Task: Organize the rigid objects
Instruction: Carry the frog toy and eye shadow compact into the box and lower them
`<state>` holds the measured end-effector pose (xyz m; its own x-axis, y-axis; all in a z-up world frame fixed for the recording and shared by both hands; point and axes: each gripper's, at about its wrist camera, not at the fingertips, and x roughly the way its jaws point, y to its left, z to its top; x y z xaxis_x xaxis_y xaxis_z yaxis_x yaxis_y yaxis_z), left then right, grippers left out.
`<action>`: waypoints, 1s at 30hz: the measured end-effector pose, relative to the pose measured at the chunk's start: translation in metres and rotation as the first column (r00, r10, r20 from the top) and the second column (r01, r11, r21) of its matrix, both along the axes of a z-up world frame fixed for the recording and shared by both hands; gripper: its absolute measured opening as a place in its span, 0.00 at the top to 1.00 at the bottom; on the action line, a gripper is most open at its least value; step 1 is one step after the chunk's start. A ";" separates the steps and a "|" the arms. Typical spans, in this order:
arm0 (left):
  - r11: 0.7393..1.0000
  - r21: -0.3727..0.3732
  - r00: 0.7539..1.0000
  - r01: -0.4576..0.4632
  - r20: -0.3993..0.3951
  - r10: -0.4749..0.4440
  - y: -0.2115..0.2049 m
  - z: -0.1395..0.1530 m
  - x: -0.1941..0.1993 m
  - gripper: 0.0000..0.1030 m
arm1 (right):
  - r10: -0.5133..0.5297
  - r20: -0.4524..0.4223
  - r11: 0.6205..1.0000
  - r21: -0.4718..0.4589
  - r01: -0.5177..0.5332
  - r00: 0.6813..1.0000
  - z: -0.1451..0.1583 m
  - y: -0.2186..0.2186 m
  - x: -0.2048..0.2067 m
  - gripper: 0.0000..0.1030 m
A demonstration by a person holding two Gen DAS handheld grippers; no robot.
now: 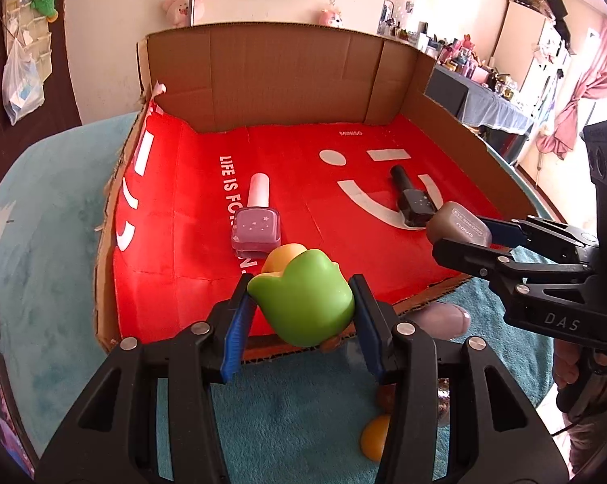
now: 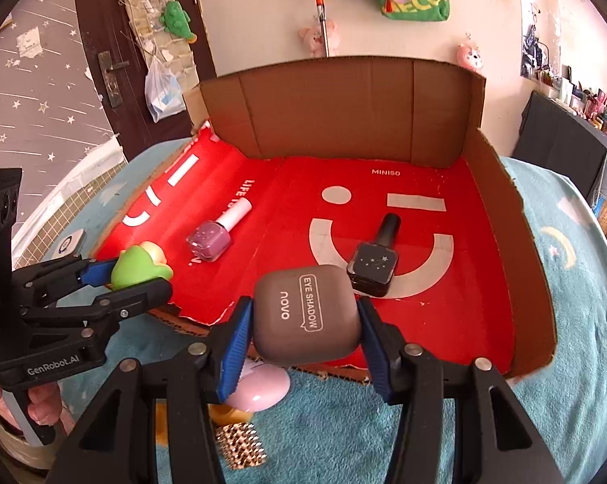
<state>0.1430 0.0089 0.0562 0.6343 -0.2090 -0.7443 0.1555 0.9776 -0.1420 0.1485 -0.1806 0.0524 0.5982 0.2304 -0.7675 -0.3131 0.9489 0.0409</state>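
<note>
My left gripper (image 1: 301,302) is shut on a green and orange toy (image 1: 303,296), held over the near edge of the cardboard box (image 1: 271,80). It also shows in the right wrist view (image 2: 140,268). My right gripper (image 2: 303,322) is shut on a taupe eye shadow case (image 2: 307,318), held over the box's near edge; the case shows in the left wrist view (image 1: 459,228). On the box's red liner (image 1: 206,242) lie a pink nail polish bottle (image 1: 257,220) and a black nail polish bottle (image 1: 412,201).
The box sits on a teal fuzzy cloth (image 1: 41,222). In front of the box lie a pink rounded item (image 2: 259,389), a gold studded item (image 2: 243,445) and a yellow-orange piece (image 1: 374,437). A phone (image 1: 1,407) lies at the left.
</note>
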 end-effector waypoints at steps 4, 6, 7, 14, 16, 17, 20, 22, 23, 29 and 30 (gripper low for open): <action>1.000 0.005 1.000 -0.003 -0.027 0.003 0.000 -0.008 0.010 0.57 | -0.002 -0.033 1.000 -0.005 0.002 0.999 -0.008 0.000 0.013 0.48; 1.000 -0.002 0.999 -0.001 -0.040 0.001 0.001 -0.012 0.015 0.57 | 0.000 -0.043 1.000 -0.011 -0.001 0.999 -0.012 0.001 0.017 0.48; 1.000 -0.004 0.999 -0.002 -0.050 0.002 0.001 -0.014 0.018 0.57 | 0.002 -0.050 1.000 -0.008 -0.002 0.999 -0.014 0.001 0.019 0.48; 1.000 0.007 0.996 -0.022 -0.091 0.022 0.002 -0.030 0.037 0.57 | 0.008 -0.093 1.000 -0.002 -0.008 0.996 -0.026 0.001 0.031 0.48; 0.999 0.023 0.996 -0.029 -0.082 0.031 0.001 -0.030 0.039 0.57 | 0.010 -0.104 1.000 0.002 -0.009 0.995 -0.029 0.001 0.034 0.48; 0.999 0.031 0.996 -0.033 -0.080 0.035 0.000 -0.030 0.041 0.57 | 0.011 -0.108 1.000 0.005 -0.010 0.994 -0.030 0.001 0.035 0.48; 0.999 0.034 0.997 -0.039 -0.073 0.041 0.000 -0.031 0.045 0.57 | 0.006 -0.118 1.000 0.008 -0.005 0.993 -0.036 0.000 0.041 0.48; 0.998 0.034 0.996 -0.047 -0.068 0.049 0.000 -0.031 0.047 0.57 | 0.002 -0.106 1.000 0.002 -0.002 0.994 -0.037 0.001 0.042 0.48; 0.998 0.033 0.996 -0.053 -0.065 0.055 0.001 -0.031 0.049 0.57 | -0.004 -0.100 1.000 -0.010 0.003 0.995 -0.037 0.001 0.043 0.48; 0.997 0.039 0.996 -0.074 -0.051 0.076 0.003 -0.031 0.057 0.57 | -0.056 -0.058 0.997 -0.053 0.053 0.997 -0.038 -0.002 0.050 0.48; 0.996 0.043 0.996 -0.076 -0.050 0.078 0.003 -0.031 0.057 0.57 | -0.066 -0.051 0.996 -0.057 0.063 0.997 -0.038 -0.003 0.050 0.48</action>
